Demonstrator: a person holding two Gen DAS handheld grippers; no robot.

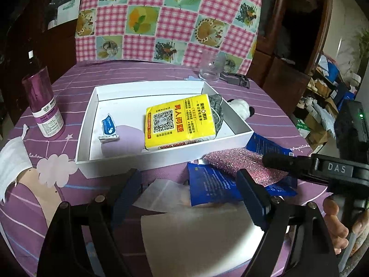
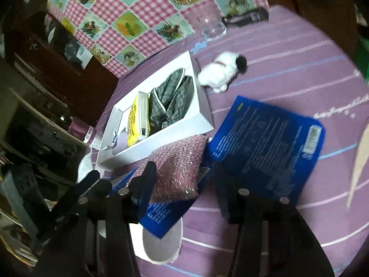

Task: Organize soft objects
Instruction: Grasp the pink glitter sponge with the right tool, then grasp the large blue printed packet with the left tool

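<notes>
White cardboard tray [image 1: 161, 159] sits mid-bench on the purple striped cloth [image 1: 92, 73], partly filled. Already inside: yellow tissue pack [image 1: 180, 122], grey plaid cloth item [image 2: 170, 101] bunched against the far-right wall, a small blue-white sachet [image 1: 108, 127], and what looks like a lilac pad [image 1: 124, 140] on the tray floor.

Not yet in: pink glittery scrub sponge [image 1: 239, 164], lying on a blue packet [image 1: 214, 189] just in front of the tray's near wall. A second, bigger blue packet [image 2: 269, 133] lies beside it. White plush toy with a black head [image 2: 219, 71] lies on the cloth just outside the tray's right wall. White tissue sheets [image 1: 196, 235] are near the left gripper, and a white cloth [image 1: 11, 159] is at the far-left edge. My guess is roughly halfway done.

The sponge is rectangular and puffy, with metallic thread catching light. It should compress easily.

Right gripper [image 2: 182, 175] is at the sponge: one finger [image 2: 147, 180] is against its near-left edge, the other [image 2: 221, 184] sits over the blue packet on the opposite side. Jaws are partly closed around it, but I can't tell whether the pads are pressing yet. Picture is blurred.

Left gripper [image 1: 186, 189] hangs low over the tissue sheets, jaws wide apart, nothing between them.

Purple canister [image 1: 45, 106] and clear glass [image 1: 211, 67] stand on the bench outside the tray. They're hard items, likely not part of the job.
</notes>
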